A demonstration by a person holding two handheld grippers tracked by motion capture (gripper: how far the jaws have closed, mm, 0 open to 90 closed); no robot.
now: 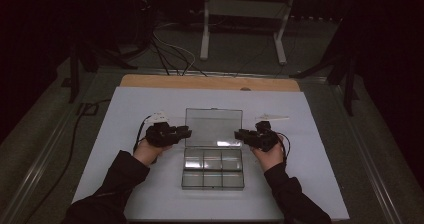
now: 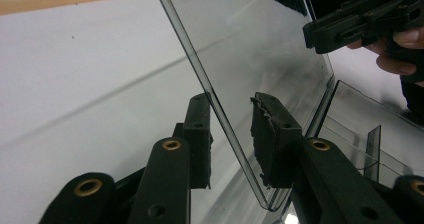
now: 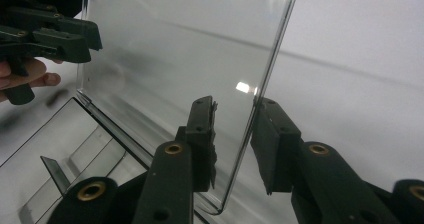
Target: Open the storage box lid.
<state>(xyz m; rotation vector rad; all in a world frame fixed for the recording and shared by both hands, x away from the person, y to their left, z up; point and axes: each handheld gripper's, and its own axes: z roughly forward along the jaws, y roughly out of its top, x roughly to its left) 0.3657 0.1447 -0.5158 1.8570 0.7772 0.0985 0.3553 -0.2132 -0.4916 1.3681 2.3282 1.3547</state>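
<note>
While the clear plastic box sits open at the middle of the table, the entries run as follows.

Box: clear plastic box [image 1: 212,168], on the white sheet, near the person's edge; its tray is split into small compartments.
Lid: clear lid [image 1: 214,126], hinged at the far side of the tray, standing upright or nearly so; its two side edges face the two grippers.
Left gripper: left gripper [image 1: 184,132], held in the left hand [image 1: 147,151], at the left side edge of the lid; in the left gripper view [image 2: 231,134] the lid's edge [image 2: 220,114] runs between the two pads.
Left jaws: released; a gap shows on each side of the lid's edge, and neither pad presses on it.
Right gripper: right gripper [image 1: 241,134], held in the right hand [image 1: 271,156], at the right side edge of the lid; in the right gripper view [image 3: 235,136] the lid's edge [image 3: 260,99] stands between the pads.
Right jaws: released; the edge stands nearer the outer pad, but whether it touches that pad cannot be told.
Table: table [image 1: 210,82], wooden strip showing at the far edge.
Sheet: white sheet [image 1: 125,114], covering most of the table.
White pieces: one small white piece [image 1: 159,116] beyond the left gripper, one [image 1: 272,117] beyond the right gripper, both lying on the sheet.
</note>
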